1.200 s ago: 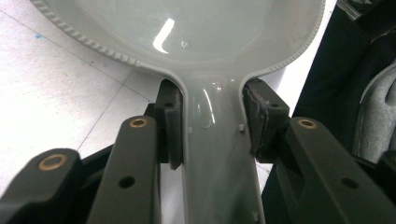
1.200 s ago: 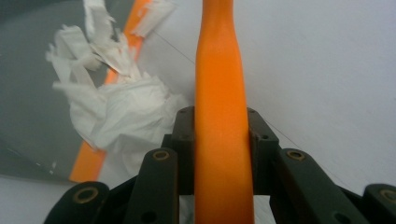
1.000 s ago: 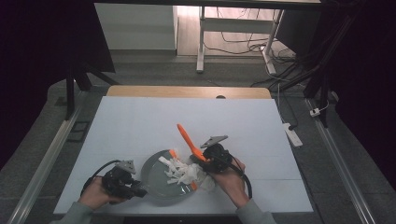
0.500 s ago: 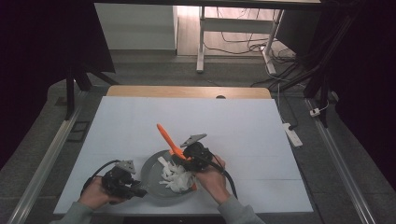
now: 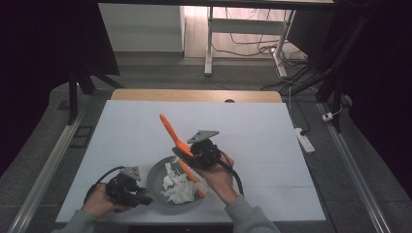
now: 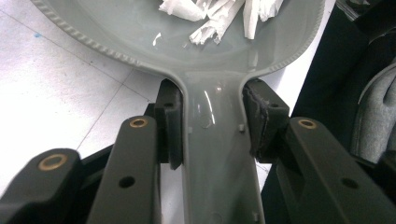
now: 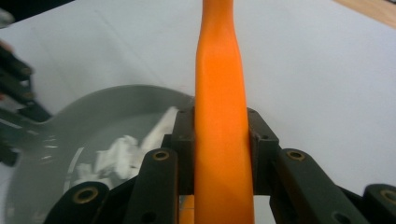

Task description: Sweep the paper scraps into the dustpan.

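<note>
We see white shredded paper scraps (image 5: 178, 187) piled in a grey dustpan (image 5: 160, 173) that sits near the near edge of the white table (image 5: 243, 126), a bit left of centre. In the left gripper view the scraps (image 6: 219, 11) lie at the far side of the pan bowl (image 6: 140, 32), bunched together, none on the handle. We judge the sweeping mostly done: most scraps are already in the pan, and we spot no loose bits on the table around it, though the right hand covers the patch just right of the pan.

The left gripper (image 5: 130, 190) is clamped on the dustpan's handle; its view shows both pads (image 6: 169, 122) pressing the handle sides, jaws narrow, holding the pan flat on the table. The left hand (image 5: 99, 204) is at the near left corner.

The right gripper (image 5: 192, 156) is clamped on an orange brush (image 5: 171, 132); its view shows the orange handle (image 7: 219, 112) squeezed between the pads, jaws narrow. In the high view the handle points up and to the far left, while the working end (image 5: 193, 180) reaches down over the right part of the pan, at the edge of the scrap pile. Whether it touches the scraps we cannot tell.

What is left, as we judge it: a last push to settle the pile deeper, check under the right hand (image 5: 216, 177) for strays, then lift the pan level. The rest of the table is bare.
</note>
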